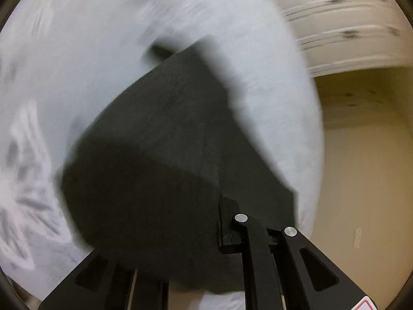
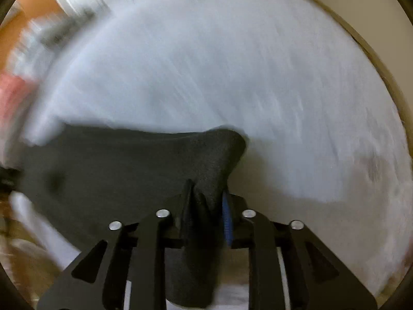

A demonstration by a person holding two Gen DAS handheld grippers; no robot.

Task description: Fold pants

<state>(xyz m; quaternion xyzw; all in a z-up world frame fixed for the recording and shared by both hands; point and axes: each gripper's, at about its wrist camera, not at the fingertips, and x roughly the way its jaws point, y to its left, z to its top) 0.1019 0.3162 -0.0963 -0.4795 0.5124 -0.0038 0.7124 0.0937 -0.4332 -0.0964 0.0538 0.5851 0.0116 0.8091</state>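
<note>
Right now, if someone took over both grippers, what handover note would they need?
Left gripper: shut on the dark pants, cloth draped over its fingers.
Right gripper: shut on a bunched fold of the pants.
The pants lie on the pale sheet, partly lifted by both grippers.
Done: both grips taken. Left: carry the fold over, lay it flat, release. Views are blurred.

Dark charcoal pants (image 1: 160, 139), soft knit fabric, partly folded, occupying centre and lower left of left wrist view, one bunched corner (image 2: 214, 155) raised at centre of right wrist view
</note>
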